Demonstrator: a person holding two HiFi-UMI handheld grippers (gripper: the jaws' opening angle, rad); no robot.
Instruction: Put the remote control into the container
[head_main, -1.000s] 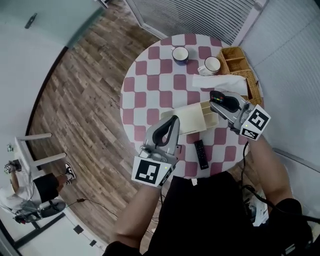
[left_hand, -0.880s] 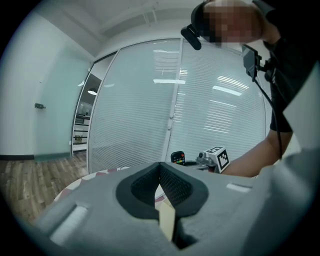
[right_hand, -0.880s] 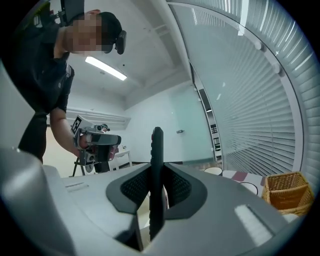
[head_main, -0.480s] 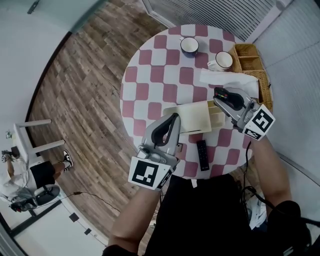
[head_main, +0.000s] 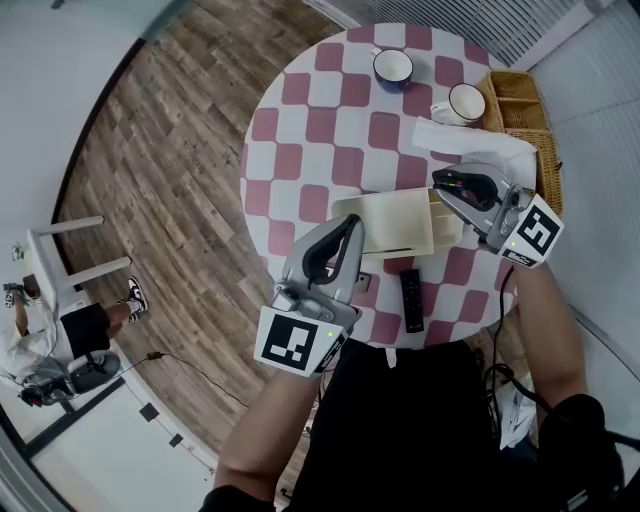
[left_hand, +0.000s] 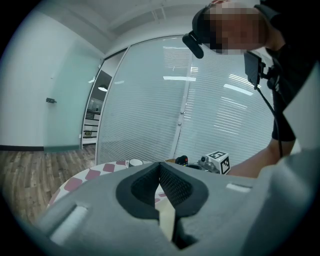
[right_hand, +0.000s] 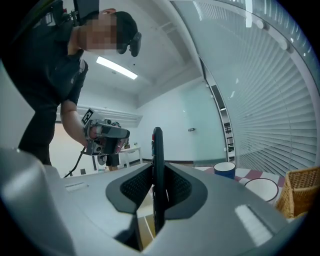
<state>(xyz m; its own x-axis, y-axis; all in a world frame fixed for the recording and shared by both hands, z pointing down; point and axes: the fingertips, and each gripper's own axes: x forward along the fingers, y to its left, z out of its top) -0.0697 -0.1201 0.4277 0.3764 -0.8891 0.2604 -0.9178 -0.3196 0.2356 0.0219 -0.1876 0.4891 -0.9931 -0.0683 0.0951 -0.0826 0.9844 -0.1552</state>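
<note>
A pale wooden container with dividers at its right end lies on the checked round table. My right gripper hovers just above the container's right end, shut on a black remote control with coloured buttons. In the right gripper view that remote control stands edge-on between the pads of the right gripper. My left gripper is shut and empty at the container's near left corner. In the left gripper view the left gripper shows its pads pressed together. A second black remote lies on the table near the front edge.
A blue cup and a white cup stand at the table's far side, with a white cloth beside them. A wicker basket sits at the right edge. Wooden floor lies to the left of the table.
The head view has shifted, so the table sits higher in the picture. Both grippers keep about the same places beside the container, and the right one still holds the remote.
</note>
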